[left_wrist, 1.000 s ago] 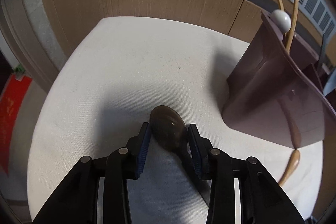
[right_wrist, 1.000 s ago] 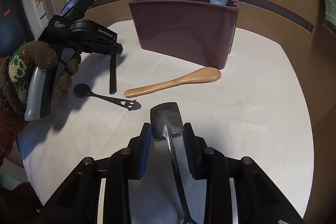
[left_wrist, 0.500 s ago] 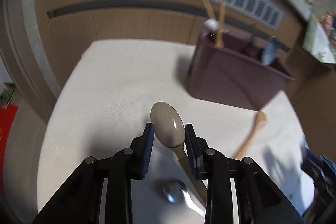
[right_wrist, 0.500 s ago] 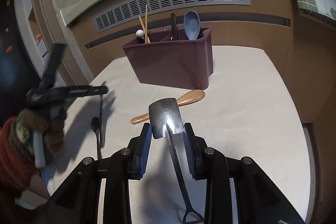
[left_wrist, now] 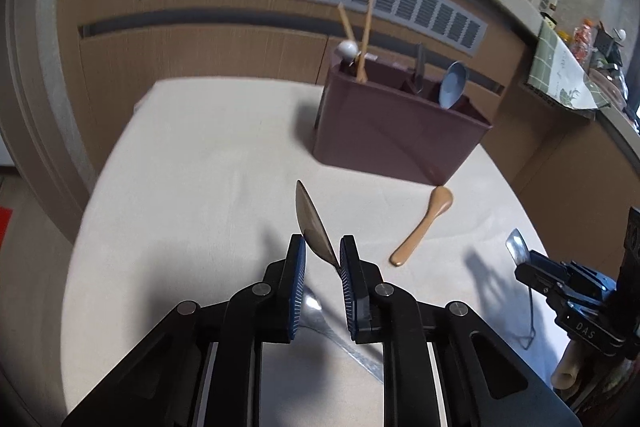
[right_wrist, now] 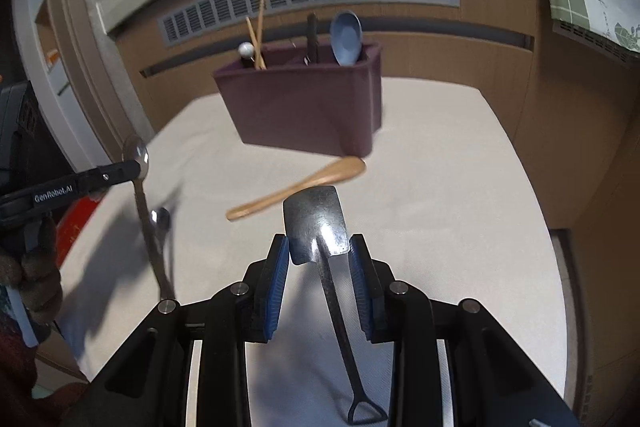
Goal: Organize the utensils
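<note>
Left wrist view shows the left gripper [left_wrist: 322, 258] pinching a metal spoon [left_wrist: 313, 223] tight, turned on its edge above the white table [left_wrist: 192, 163]. A wooden spoon [left_wrist: 423, 225] lies by the purple utensil box [left_wrist: 396, 135]. Far right, the right gripper [right_wrist: 319, 257] squeezes a little metal shovel spoon [right_wrist: 316, 223].

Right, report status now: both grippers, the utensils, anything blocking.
Left gripper shut on metal spoon, lifted. Right gripper shut on shovel-shaped spoon. Wooden spoon lies before caddy; approach from above open.
</note>
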Motion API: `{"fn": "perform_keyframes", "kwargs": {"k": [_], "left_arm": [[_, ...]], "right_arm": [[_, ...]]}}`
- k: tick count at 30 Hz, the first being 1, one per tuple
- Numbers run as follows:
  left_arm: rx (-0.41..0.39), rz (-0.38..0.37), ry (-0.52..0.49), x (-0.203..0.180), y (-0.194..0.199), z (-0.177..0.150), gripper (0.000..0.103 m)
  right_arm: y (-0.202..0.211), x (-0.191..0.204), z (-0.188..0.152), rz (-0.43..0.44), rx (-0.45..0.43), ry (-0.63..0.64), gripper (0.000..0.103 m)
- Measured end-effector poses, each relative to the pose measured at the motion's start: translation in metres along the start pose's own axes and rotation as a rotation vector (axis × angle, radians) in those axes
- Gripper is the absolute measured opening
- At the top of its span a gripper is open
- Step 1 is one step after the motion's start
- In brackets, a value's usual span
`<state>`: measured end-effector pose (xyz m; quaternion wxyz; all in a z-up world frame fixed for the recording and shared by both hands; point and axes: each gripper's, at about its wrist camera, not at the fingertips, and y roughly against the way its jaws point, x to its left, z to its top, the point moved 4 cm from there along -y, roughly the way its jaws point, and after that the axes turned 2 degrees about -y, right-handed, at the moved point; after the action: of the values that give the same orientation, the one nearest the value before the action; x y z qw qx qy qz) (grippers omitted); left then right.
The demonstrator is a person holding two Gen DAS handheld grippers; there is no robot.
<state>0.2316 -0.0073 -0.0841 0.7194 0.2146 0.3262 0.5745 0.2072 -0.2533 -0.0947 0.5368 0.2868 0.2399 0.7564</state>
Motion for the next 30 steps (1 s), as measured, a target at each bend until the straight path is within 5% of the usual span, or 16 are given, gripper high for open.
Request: {"fn": "perform_keyframes", "kwargs": {"k": [7, 14, 18, 20, 30], "left_arm": [[0.094, -0.016, 0.018, 0.008, -0.046, -0.004, 0.019], [0.153, -0.023, 0.0, -0.001, -0.077, 0.0, 0.021], [0.178, -0.017, 0.024, 0.0, -0.083, 0.007, 0.022], [0.196, -0.008, 0.048, 0.001, -0.087, 0.011, 0.022], [0.248, 0.025, 0.19, 0.009, -0.107, 0.035, 0.02]], "right_arm": [[-0.032, -0.021, -0.019, -0.033, 0.13, -0.029, 0.029], [-0.038, -0.011, -0.019, -0.029, 0.172, 0.074, 0.044], [-0.047, 0.001, -0.014, -0.072, 0.165, 0.194, 0.041], [-0.048, 0.004, -0.01, -0.066, 0.168, 0.199, 0.029], [-0.03, 0.011, -0.01, -0.006, 0.103, 0.151, 0.029]]}}
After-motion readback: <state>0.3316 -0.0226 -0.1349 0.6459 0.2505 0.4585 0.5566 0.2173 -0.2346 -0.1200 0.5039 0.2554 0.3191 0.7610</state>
